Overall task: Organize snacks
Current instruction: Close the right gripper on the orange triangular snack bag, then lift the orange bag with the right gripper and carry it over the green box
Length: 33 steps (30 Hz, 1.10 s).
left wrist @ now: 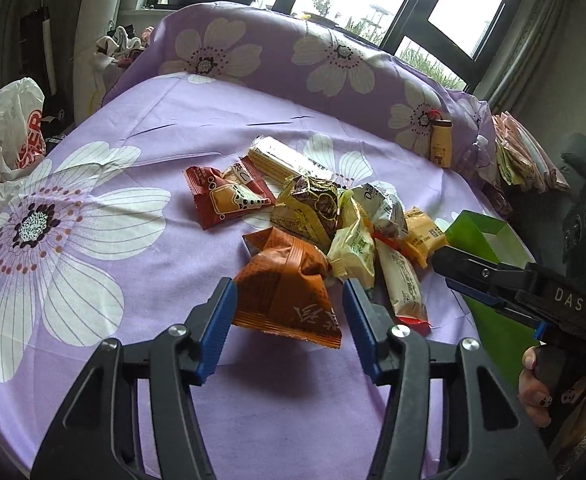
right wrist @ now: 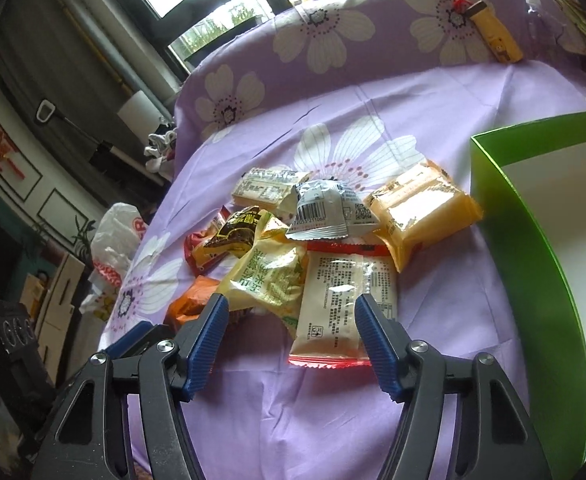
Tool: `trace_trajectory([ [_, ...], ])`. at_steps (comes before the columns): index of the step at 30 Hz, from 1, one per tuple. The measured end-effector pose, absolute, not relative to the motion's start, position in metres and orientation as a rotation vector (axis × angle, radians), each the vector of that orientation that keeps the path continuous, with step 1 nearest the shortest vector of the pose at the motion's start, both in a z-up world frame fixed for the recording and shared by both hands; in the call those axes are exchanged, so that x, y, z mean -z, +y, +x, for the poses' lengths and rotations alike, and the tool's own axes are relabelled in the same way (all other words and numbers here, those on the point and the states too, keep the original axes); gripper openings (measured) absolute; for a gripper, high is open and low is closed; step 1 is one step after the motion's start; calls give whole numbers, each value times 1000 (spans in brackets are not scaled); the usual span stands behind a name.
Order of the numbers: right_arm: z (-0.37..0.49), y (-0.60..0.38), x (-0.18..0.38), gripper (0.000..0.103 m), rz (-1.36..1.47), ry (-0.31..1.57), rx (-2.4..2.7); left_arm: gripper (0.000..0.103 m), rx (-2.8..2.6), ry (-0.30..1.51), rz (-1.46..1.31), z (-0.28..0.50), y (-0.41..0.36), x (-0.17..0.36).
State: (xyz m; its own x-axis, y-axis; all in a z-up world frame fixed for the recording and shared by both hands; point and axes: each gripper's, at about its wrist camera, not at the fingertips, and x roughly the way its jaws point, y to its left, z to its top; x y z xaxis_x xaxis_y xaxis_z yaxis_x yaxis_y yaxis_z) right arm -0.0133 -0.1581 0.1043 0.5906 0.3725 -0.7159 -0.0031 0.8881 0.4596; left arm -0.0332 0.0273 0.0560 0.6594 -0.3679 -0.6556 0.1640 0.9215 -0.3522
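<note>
No snack is seen inside the green box, so the sorting is judged barely begun. Left of the box, the snack pile lies loose on the purple cloth. The left gripper is held with jaws apart around the orange packet, not yet clamped. The right gripper, nearer the box, is likewise spread, straddling the cream packet

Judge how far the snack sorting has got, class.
Done: nothing; the green cardboard box shows only a bare white floor. In hand: the left tool is open around the orange foil packet. Left: the whole pile, including the long cream wrapper between the open right tool.
</note>
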Motion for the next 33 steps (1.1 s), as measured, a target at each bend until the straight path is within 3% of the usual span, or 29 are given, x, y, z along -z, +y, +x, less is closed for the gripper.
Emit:
trace_trajectory([
  [17,35,-97,-88,68,590,1160,-422,53,351,921,-346,-8,43,-44],
  [22,47,-73,-70,68,503,1214,-398,53,386,973,-377,-4,39,-36],
  [27,49,-70,-52,68,544,1260,-448,45,423,996,-392,-5,34,-34],
  [33,39,-75,-54,55,571,1257,-460,37,449,936,-343,-16,27,-45],
])
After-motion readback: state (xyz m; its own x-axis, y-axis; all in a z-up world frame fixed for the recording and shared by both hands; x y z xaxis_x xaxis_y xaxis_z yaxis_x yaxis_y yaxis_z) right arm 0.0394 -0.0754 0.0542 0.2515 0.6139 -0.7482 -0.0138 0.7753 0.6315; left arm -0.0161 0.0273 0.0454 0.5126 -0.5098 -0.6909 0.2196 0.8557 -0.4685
